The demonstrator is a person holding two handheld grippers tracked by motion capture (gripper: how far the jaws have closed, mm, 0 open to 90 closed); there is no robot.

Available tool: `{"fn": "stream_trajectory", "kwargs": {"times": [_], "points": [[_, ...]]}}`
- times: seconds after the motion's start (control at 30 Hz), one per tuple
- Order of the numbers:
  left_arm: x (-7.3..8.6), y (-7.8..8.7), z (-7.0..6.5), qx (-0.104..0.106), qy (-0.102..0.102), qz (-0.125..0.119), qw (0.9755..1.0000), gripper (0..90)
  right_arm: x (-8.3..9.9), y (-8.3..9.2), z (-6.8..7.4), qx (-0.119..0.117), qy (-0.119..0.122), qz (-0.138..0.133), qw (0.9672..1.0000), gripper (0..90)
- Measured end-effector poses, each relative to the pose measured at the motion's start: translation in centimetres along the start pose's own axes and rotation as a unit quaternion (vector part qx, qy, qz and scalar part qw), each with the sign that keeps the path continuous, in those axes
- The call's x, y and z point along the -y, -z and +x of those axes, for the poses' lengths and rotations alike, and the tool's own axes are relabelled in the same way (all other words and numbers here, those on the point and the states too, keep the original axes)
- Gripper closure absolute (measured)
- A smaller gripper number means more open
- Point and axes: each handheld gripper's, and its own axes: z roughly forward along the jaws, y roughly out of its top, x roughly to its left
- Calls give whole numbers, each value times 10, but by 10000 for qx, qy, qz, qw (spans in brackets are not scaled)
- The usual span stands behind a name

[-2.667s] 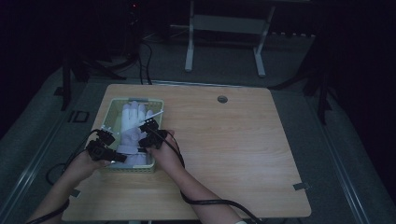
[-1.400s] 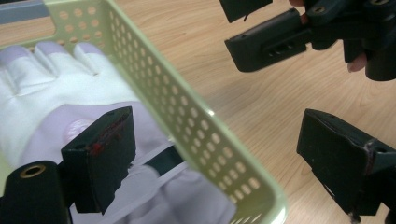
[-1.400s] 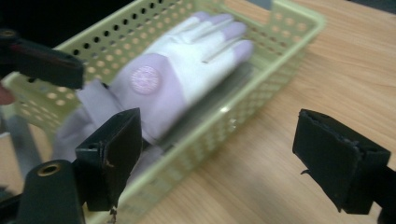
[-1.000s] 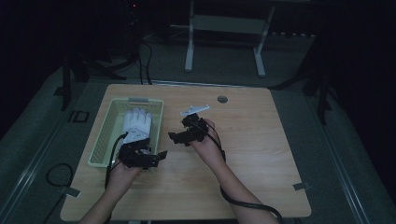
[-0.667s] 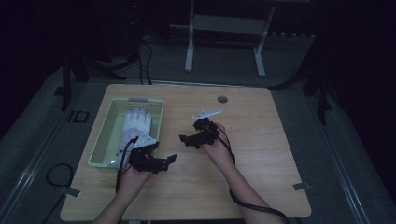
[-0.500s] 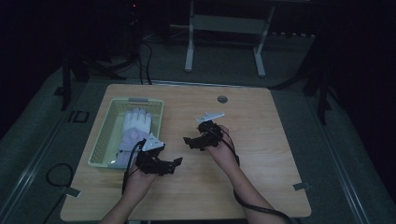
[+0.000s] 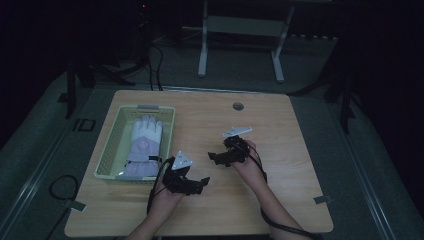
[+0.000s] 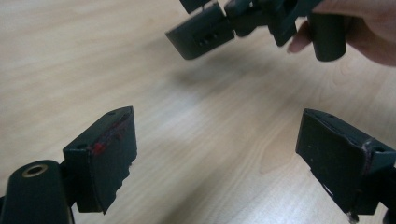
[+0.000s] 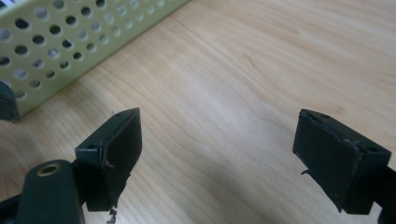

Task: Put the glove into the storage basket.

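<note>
Counting one glove (image 7: 144, 142), one basket (image 7: 111, 150), two open hand-held grippers.

Looks like a lab or recording studio, not a home. Dim room, dark walls, grey carpeted floor (image 7: 45, 150). Single plain wooden desk (image 7: 280, 200) with cable grommet hole (image 7: 238, 106), lit from above while surroundings stay nearly black. Cables (image 7: 155, 60) trailing across floor behind desk, tape patches (image 7: 76, 205) stuck down near its corners. White metal stand legs (image 7: 202, 45) at the back, dark tripod-like legs (image 7: 345, 100) at the side. Small red indicator light (image 7: 144, 6) on dark equipment in the far background.
</note>
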Motion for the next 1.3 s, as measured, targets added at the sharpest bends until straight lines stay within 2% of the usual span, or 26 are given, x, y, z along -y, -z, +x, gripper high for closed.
{"fn": "stream_trajectory", "kwargs": {"times": [0.1, 0.23, 0.37, 0.5, 0.6, 0.7, 0.83, 1.03, 1.1, 1.2, 1.3], "points": [[4, -5, 0, 68, 71, -7, 10000, 125, 8, 1, -5, -2, -74, 54, 10000, 155], [11, -11, -1, -13, 116, -10, 9999, 125, 18, 1, -11, -14, -151, 37, 9999, 154], [17, -18, -2, -190, -12, 84, 9998, 125, 29, 1, -15, -25, -189, 122, 9997, 149], [22, -23, -2, -468, -135, 61, 9988, 125, 40, 2, -20, -5, -232, 40, 9997, 149], [25, -25, -3, -606, -165, 13, 9980, 125, 48, 3, -24, 59, -211, -80, 9997, 149], [26, -26, -5, -749, -205, 9, 9970, 125, 55, 4, -28, 135, -316, -30, 9994, 149], [26, -26, -6, -870, -147, -19, 9961, 125, 63, 7, -32, 183, -395, -46, 9990, 149], [27, -27, -7, -959, -41, -78, 9954, 125, 69, 12, -36, 313, -422, -49, 9986, 147], [29, -27, -7, -948, -40, -64, 9955, 125, 70, 15, -37, 366, -345, -95, 9987, 147], [31, -27, -8, -970, -72, -77, 9952, 124, 73, 17, -38, 355, -354, -193, 9986, 147], [33, -25, -9, -985, -65, -155, 9950, 124, 75, 19, -39, 370, -218, -285, 9987, 146]]}}
